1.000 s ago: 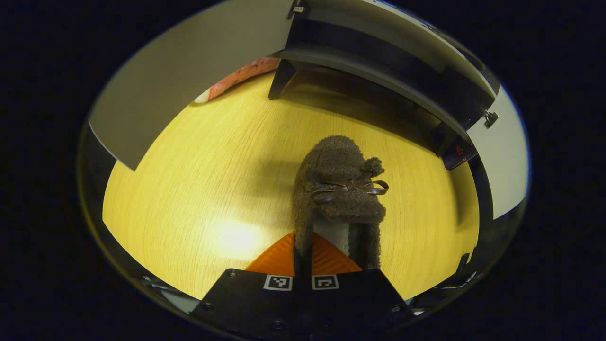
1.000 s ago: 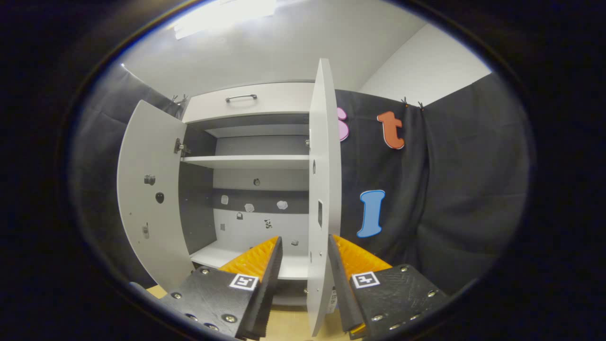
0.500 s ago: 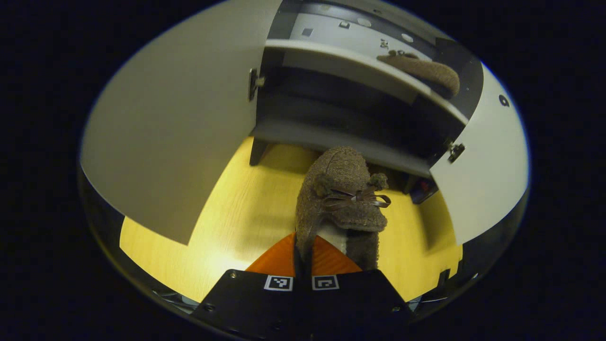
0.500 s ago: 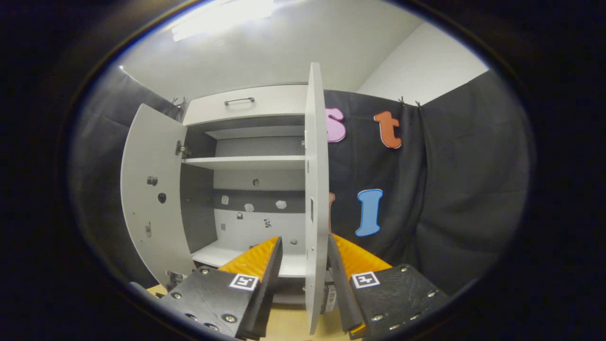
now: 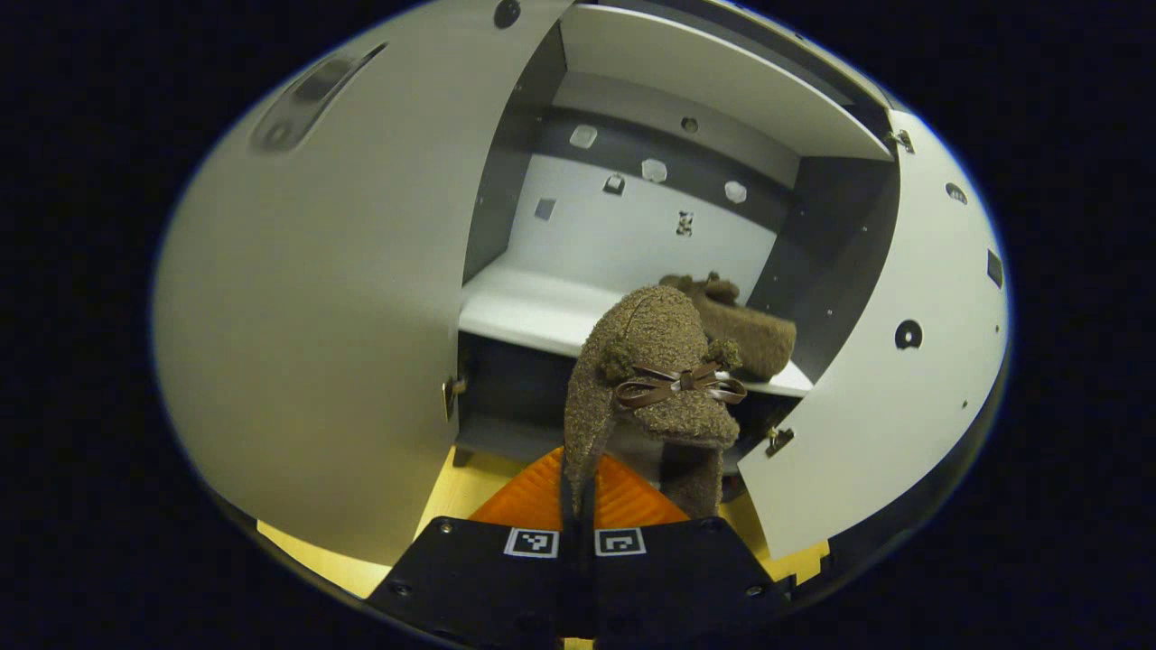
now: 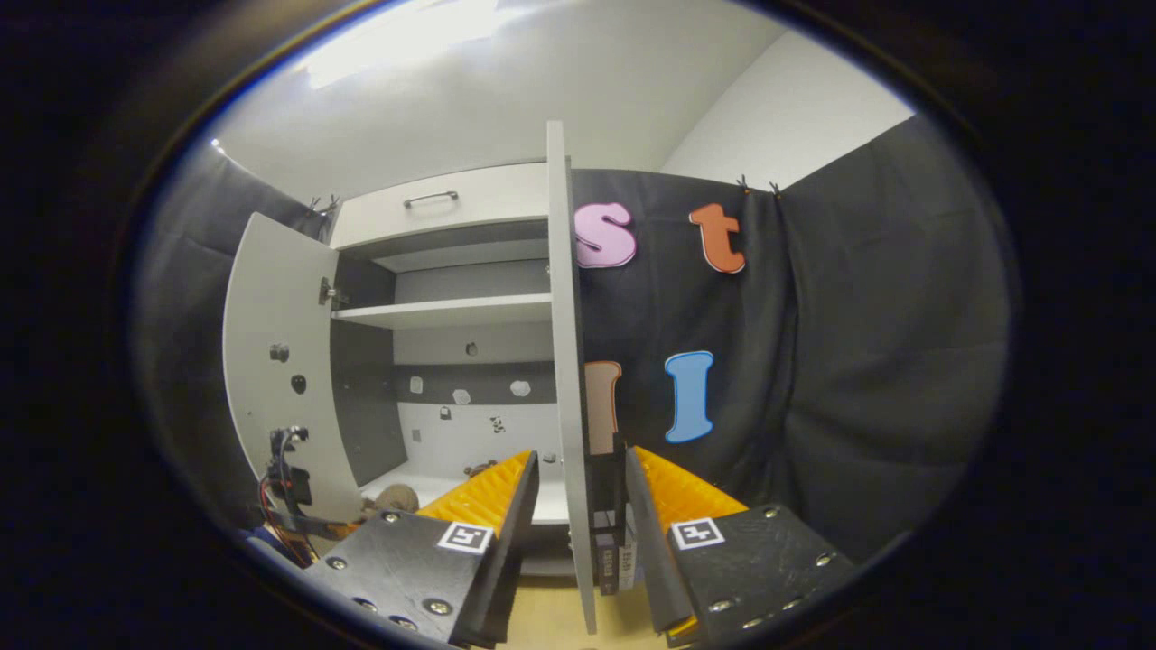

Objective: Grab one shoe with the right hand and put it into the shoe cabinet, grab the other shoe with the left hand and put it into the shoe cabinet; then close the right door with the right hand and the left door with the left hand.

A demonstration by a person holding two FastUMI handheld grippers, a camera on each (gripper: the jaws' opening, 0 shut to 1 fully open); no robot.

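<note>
While the left gripper view looks into the open cabinet, these are its contents:
Left gripper [image 5: 578, 483]: fingers closed narrow, pinching the heel edge of a fuzzy brown shoe between them.
Held shoe [image 5: 655, 379]: a brown fleecy slipper with a thin brown bow across its top; it stands up from the fingers, toe pointing toward the cabinet, in front of the lower shelf edge.
Other shoe [image 5: 741, 325]: same brown fleece, lying on the white lower shelf at its right end, close to the right side wall, partly hidden behind the held shoe.
Shoe cabinet [image 5: 542, 307]: white shelf, grey side walls, pale back panel with small stickers; an upper shelf shows above.
Left door [image 5: 325, 289]: swung open, its white face at the left of this view.
Right door [image 5: 894, 361]: also open, at the right, with small holes and a hinge near its lower corner.
Floor [image 5: 461, 487]: yellow wood grain, seen below the cabinet.

Right gripper view:
Right gripper [image 6: 578, 506]: fingers spread wide, one on each side of the right door's thin front edge; whether either touches it I cannot tell.
Right door [image 6: 567, 379]: seen edge-on, upright, standing open.
Left door [image 6: 280, 361]: open at the left.
Shoe cabinet [image 6: 452, 311]: open shelves under a drawer front with a metal handle [image 6: 431, 197].
Shoe [image 6: 397, 498]: a brown fleecy shape at the lower left.
</note>
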